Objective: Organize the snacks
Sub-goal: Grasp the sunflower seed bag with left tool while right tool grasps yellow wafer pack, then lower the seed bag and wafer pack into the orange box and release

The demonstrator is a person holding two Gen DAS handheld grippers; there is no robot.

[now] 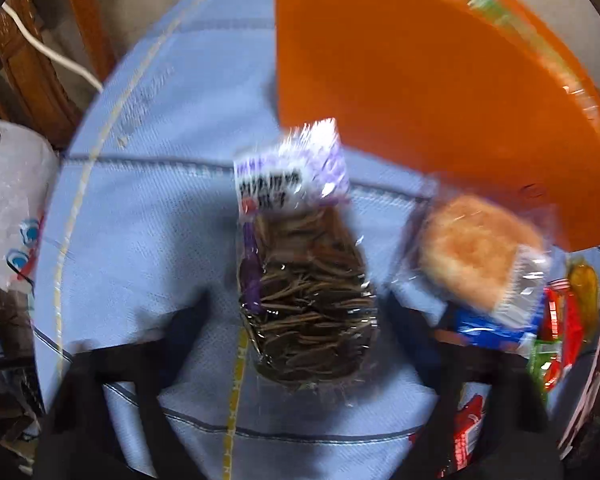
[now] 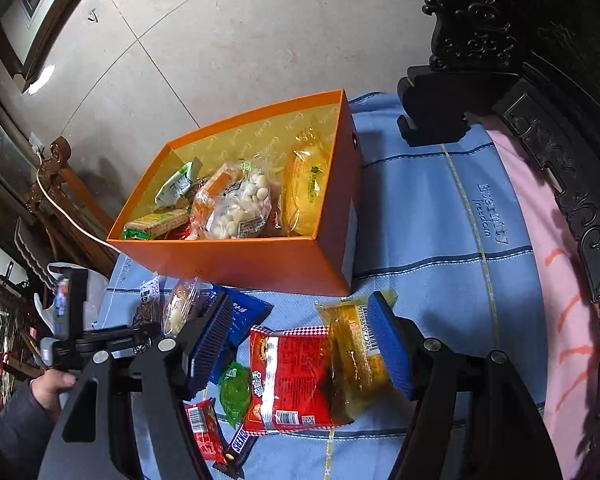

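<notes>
Blue ribbed pads of the right gripper (image 2: 300,344) fill the foreground of the right wrist view, spread apart and clamping nothing; a yellow cake packet (image 2: 354,364) and a red snack bag (image 2: 288,380) lie on the cloth between and under them, the yellow one against the right-hand pad, though whether it is pressed cannot be told. Beyond the fingertips stands the orange box (image 2: 260,256), open-topped, holding a bag of white nuts (image 2: 240,208), a long yellow packet (image 2: 306,184), wafers (image 2: 160,224) and other wrappers. Everything rests on a blue striped cloth (image 2: 428,216). Left of the pads lie a blue packet (image 2: 244,316), a green sweet (image 2: 234,392), a small red packet (image 2: 204,428) and a dark chocolate bar (image 2: 240,444). Farther left, a person's hand (image 2: 50,388) carries the left gripper.

In the left wrist view, the left gripper (image 1: 300,312) points down with its dark fingers (image 1: 188,320) on either side of a clear bag of brown sticks (image 1: 300,280); they stand off its sides, not gripping. A wrapped round bun (image 1: 476,252) lies to the right, beside the box wall.
</notes>
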